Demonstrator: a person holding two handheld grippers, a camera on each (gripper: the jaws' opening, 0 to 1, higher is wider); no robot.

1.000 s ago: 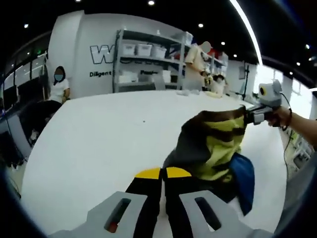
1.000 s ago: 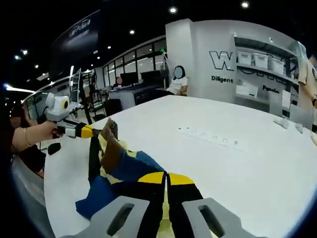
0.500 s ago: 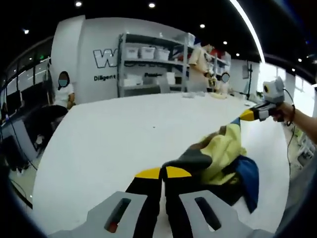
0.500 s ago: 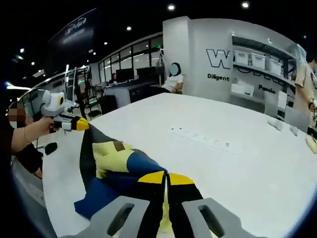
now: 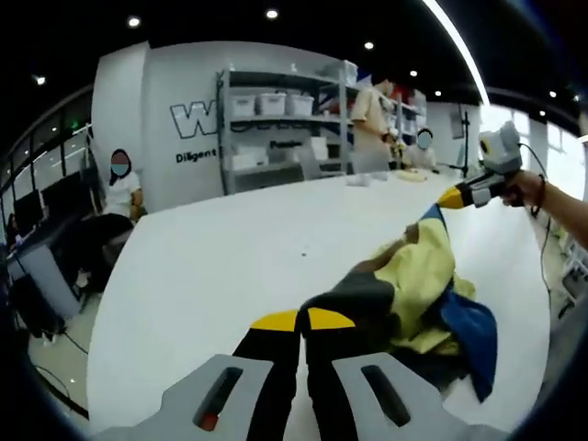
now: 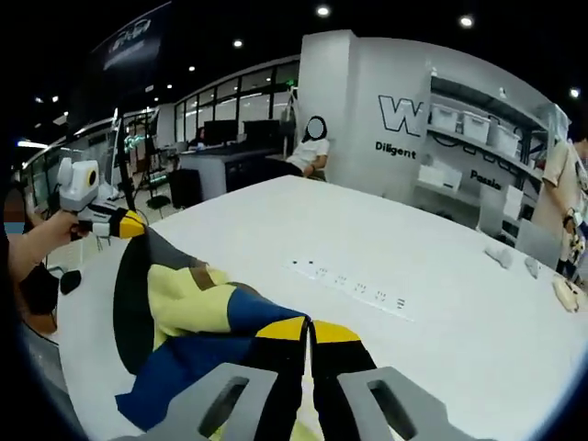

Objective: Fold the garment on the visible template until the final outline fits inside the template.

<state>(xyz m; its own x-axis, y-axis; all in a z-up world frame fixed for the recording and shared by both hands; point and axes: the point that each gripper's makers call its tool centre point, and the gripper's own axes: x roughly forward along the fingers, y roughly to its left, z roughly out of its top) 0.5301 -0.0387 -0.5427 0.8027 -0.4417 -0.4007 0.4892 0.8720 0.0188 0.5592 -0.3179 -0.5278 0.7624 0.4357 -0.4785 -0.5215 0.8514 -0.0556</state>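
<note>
A garment (image 5: 418, 276) in yellow, dark grey and blue hangs stretched between my two grippers over the white table (image 5: 230, 248). My left gripper (image 5: 303, 320) is shut on a dark grey corner of it. In the right gripper view the left gripper (image 6: 129, 223) is at the far left, in a hand, pinching the dark edge of the garment (image 6: 184, 294). My right gripper (image 6: 308, 329) is shut on the blue and yellow cloth. In the left gripper view the right gripper (image 5: 452, 196) is at the upper right, with a blue corner at its tip.
A white power strip (image 6: 354, 285) lies on the table (image 6: 459, 367) beyond the garment. Small items (image 6: 510, 257) sit near the far edge. Shelves with bins (image 5: 276, 110) stand behind, a person (image 5: 119, 179) sits at the left, and another person (image 5: 372, 119) stands by the shelves.
The grippers have drawn apart and the bunched garment has spread out between them, lower and flatter towards the table. Both stay shut on the cloth.
</note>
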